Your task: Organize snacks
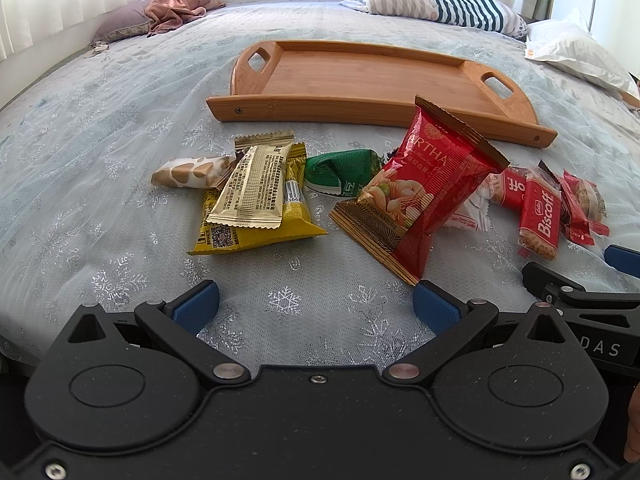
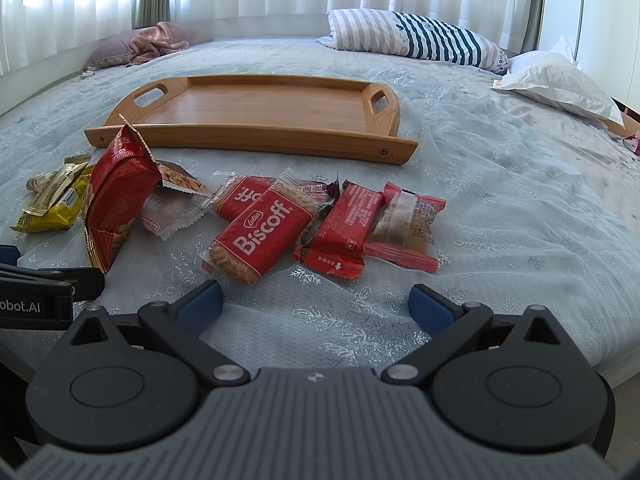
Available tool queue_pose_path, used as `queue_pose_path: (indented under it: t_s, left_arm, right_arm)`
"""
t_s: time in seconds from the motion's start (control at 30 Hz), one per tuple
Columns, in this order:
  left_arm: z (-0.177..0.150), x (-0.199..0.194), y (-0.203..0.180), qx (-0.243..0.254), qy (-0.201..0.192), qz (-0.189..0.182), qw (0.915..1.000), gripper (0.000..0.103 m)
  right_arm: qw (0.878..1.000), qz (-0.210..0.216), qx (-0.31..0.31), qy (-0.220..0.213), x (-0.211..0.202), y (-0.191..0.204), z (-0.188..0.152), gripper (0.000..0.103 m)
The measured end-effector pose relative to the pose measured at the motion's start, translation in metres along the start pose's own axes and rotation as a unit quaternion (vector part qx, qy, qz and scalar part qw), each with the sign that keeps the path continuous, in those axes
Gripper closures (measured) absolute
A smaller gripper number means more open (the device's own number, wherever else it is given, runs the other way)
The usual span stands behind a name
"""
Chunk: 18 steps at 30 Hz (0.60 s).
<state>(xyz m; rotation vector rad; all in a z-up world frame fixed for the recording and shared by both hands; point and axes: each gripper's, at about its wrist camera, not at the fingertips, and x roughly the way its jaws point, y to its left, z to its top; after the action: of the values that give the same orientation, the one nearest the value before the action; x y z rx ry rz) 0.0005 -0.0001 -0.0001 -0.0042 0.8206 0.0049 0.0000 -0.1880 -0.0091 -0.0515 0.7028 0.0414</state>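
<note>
An empty wooden tray (image 1: pixel 360 76) (image 2: pixel 256 104) lies on the bed beyond a row of snack packets. In the left wrist view a yellow packet (image 1: pixel 256 228) carries a gold bar (image 1: pixel 252 188), with a green packet (image 1: pixel 340 172) and a big red nut bag (image 1: pixel 424 192) to its right. My left gripper (image 1: pixel 316 304) is open, just short of them. In the right wrist view a Biscoff packet (image 2: pixel 260 232) and red wafer packets (image 2: pixel 344 228) lie ahead of my right gripper (image 2: pixel 316 304), which is open and holds nothing.
The pale blue bedspread (image 1: pixel 100 160) covers the bed. A striped pillow (image 2: pixel 416 40) and a white pillow (image 2: pixel 560 80) lie at the far right, a pink cloth (image 1: pixel 176 8) at the far left. Curtains hang behind. Each gripper shows at the other view's edge.
</note>
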Motion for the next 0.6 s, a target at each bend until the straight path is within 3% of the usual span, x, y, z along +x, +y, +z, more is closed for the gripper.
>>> queue_pose_path:
  t_s: [0.6]
  left_arm:
    - [0.0007, -0.0039, 0.0058, -0.001, 0.000, -0.012, 0.9999, 0.000]
  right_arm:
    - [1.000, -0.014, 0.003, -0.016, 0.0031, -0.0007, -0.0058, 0.000]
